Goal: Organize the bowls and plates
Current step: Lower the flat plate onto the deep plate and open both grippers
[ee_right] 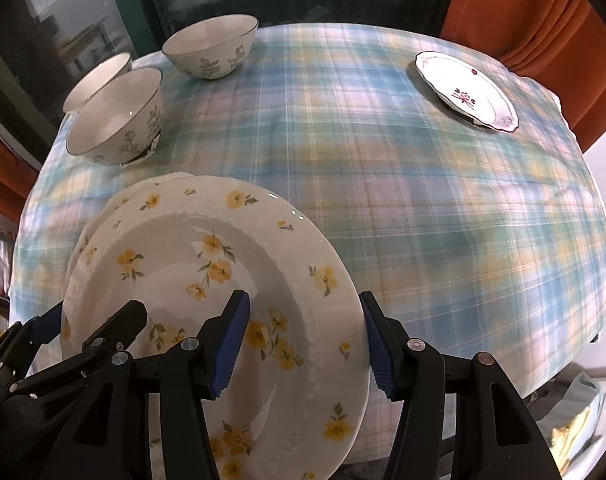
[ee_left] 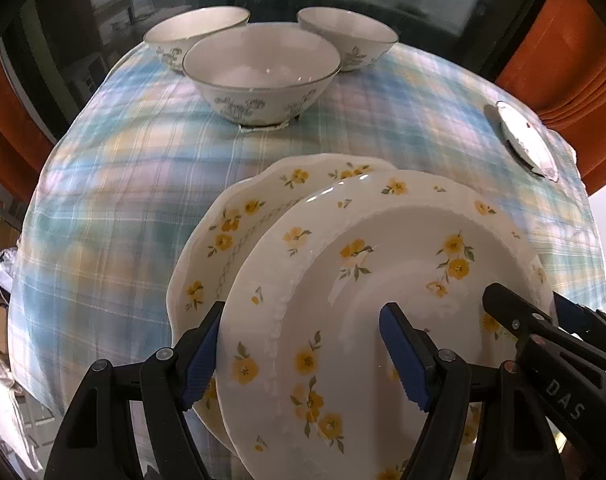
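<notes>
A deep white plate with yellow flowers point(ee_left: 383, 280) point(ee_right: 175, 292) hangs tilted just over a second yellow-flower plate point(ee_left: 231, 232) point(ee_right: 121, 202), which lies on the checked tablecloth point(ee_left: 123, 180). My left gripper point(ee_left: 303, 360) straddles the upper plate's left rim, one pad outside the edge and one in the well. My right gripper point(ee_right: 305, 344) grips the opposite rim the same way. Each gripper shows in the other's view: the right gripper point(ee_left: 519, 316) and the left gripper point(ee_right: 103, 328). Three white bowls with grey flowers point(ee_left: 261, 76) point(ee_right: 115, 120) stand at the far side.
A small white plate with a red motif point(ee_left: 527, 140) point(ee_right: 467, 90) lies at the far right of the table. Dark window panes and orange fabric point(ee_right: 543, 20) border the far edge. Bare tablecloth point(ee_right: 423, 220) stretches to the right of the plates.
</notes>
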A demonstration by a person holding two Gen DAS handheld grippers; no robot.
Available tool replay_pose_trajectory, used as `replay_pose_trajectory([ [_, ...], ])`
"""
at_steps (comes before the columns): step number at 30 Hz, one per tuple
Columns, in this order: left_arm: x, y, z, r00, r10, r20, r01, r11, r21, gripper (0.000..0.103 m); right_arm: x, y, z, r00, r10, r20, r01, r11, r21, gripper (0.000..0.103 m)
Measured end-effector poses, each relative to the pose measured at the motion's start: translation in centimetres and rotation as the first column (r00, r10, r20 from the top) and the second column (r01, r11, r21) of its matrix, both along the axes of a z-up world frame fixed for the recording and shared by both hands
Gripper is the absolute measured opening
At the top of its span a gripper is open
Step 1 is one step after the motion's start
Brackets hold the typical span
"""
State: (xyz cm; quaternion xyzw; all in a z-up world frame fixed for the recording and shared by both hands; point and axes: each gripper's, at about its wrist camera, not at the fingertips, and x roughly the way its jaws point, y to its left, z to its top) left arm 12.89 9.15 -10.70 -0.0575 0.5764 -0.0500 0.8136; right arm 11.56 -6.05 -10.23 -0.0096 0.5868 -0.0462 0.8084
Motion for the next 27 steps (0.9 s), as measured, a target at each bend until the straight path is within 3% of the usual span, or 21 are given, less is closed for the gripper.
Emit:
replay_pose_trajectory([
  [8, 0.3, -0.3, -1.5, 0.998, 0.034, -0.046, -0.032, 0.999, 0.028, 0.077, 0.7, 0.2, -1.0, 0.998, 0.046, -0.042, -0.047, 0.999, -0.011, 0.059],
  [17, 0.8, -1.2, -1.8, 0.996, 0.069, -0.048, -0.064, 0.993, 0.101, 0.079, 1.7, -0.3, -2.2, 0.993, 0.073, -0.089, -0.072, 0.997, 0.012, 0.059],
  [27, 1.5, -2.1, -1.7, 0.996, 0.089, -0.015, -0.083, 0.973, 0.215, 0.082, 2.1, -0.3, -2.4, 0.99, 0.113, -0.081, -0.11, 0.993, 0.048, 0.055],
])
